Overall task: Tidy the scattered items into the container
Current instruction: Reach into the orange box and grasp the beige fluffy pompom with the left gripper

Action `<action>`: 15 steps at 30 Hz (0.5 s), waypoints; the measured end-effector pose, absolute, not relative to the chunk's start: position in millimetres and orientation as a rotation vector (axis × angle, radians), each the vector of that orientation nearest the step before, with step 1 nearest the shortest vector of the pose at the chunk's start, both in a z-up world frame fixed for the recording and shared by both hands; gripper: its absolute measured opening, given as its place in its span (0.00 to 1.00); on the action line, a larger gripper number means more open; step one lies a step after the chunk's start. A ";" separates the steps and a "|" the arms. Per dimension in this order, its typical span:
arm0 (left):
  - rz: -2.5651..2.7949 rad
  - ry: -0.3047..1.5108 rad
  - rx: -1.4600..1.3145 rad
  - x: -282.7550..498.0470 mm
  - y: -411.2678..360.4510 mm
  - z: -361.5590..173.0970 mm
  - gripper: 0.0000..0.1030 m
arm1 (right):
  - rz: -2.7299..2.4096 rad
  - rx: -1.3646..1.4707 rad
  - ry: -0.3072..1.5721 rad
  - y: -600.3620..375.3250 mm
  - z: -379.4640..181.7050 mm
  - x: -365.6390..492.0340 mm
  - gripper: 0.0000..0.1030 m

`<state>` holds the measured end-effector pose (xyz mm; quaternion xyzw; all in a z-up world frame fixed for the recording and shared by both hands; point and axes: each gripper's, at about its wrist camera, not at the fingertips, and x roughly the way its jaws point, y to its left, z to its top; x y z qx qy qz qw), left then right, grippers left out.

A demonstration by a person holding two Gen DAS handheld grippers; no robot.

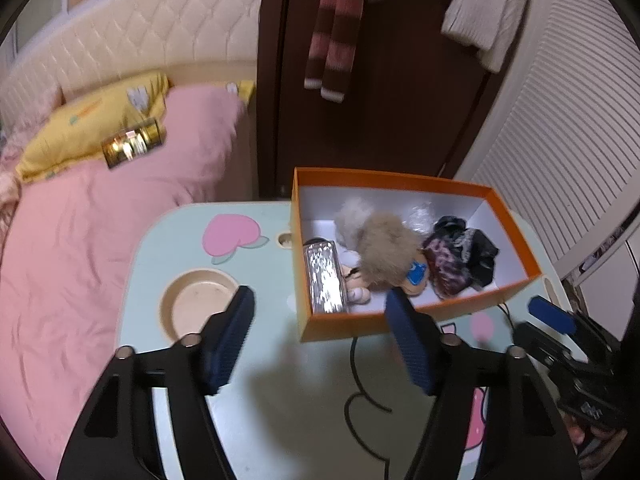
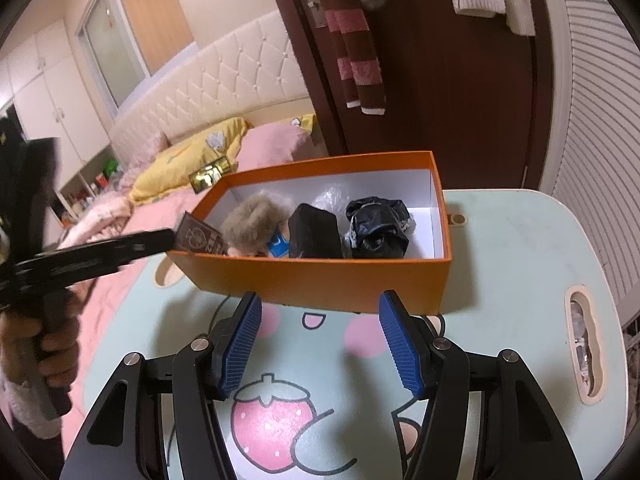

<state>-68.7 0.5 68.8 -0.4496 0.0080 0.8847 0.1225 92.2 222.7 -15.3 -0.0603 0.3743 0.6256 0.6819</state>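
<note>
An orange box (image 1: 348, 325) (image 2: 320, 276) stands on the mint cartoon table (image 1: 280, 408) (image 2: 500, 248). Inside lie a silver packet (image 1: 325, 280), a furry plush doll (image 1: 386, 252) (image 2: 256, 224), a dark crumpled cloth (image 1: 460, 260) (image 2: 376, 228) and a black block (image 2: 316, 234). My left gripper (image 1: 320, 294) hovers open just before the box's near wall, nothing between its pads. My right gripper (image 2: 320, 299) stands open and empty in front of the box's long side. A gold tin (image 1: 134, 148) (image 2: 208, 176) lies on the pink bedding beyond the table.
A round cup recess (image 1: 200, 304) sits in the table left of the box; a handle slot (image 2: 584, 352) is at its right edge. The pink bed (image 1: 72, 264) lies to the left. A dark door (image 1: 400, 80) with a hanging striped scarf stands behind. A hand (image 2: 48, 340) grips the left tool.
</note>
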 end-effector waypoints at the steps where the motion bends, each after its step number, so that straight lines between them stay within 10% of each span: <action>1: 2.585 0.032 -1.325 -73.7 4.0 66.5 0.60 | 1.404 -0.120 0.853 222.0 -16.5 96.2 0.59; 7: 2.570 0.005 -1.374 -84.5 18.0 52.0 0.49 | 1.400 -0.061 0.909 211.0 -13.5 123.0 0.59; 10: 2.576 -0.037 -1.372 -83.4 17.3 53.7 0.28 | 1.389 -0.054 0.922 212.0 -15.3 127.3 0.59; 15: 2.566 -0.039 -1.386 -85.1 17.6 56.1 0.28 | 1.375 -0.031 0.959 214.9 -22.0 132.1 0.59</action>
